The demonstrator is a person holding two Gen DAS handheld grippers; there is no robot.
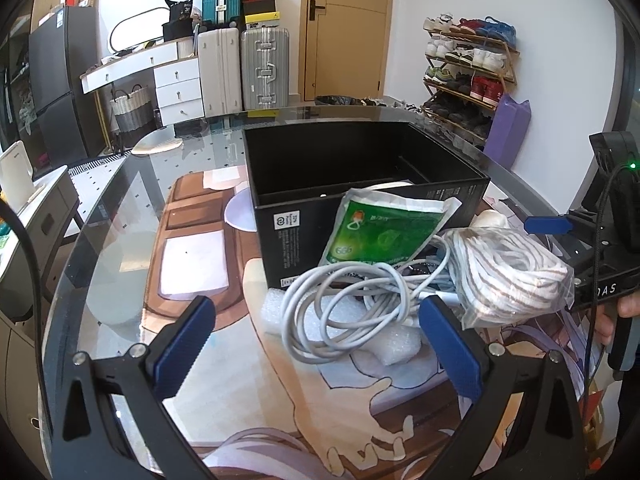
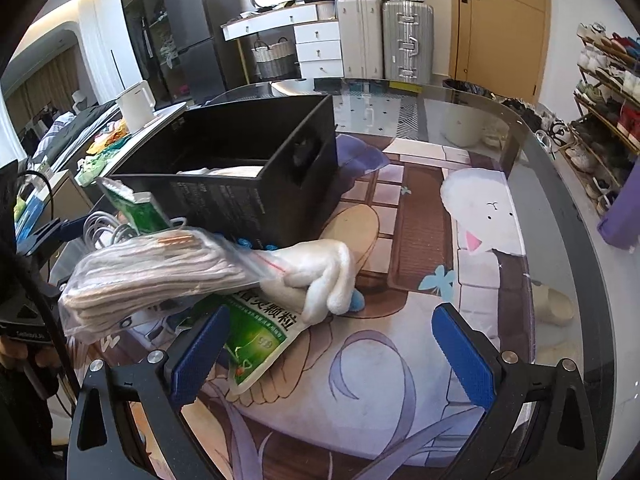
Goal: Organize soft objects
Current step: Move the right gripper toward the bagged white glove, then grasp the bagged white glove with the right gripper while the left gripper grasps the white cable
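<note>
Left wrist view: black box (image 1: 368, 184) on the table, pile just before it; bagged rope (image 1: 512, 276) slippery, squashy (pinch mid-bundle), cable coil (image 1: 344, 308) springy, green sachet (image 1: 380, 232) limp. Left gripper (image 1: 320, 344) and right gripper (image 2: 328, 344) both spread, empty

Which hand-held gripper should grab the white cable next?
Probably the left hand-held gripper: it is open and the coiled white cable lies right between its fingers. The right hand-held gripper faces the green packet and fluffy white toy instead.
</note>
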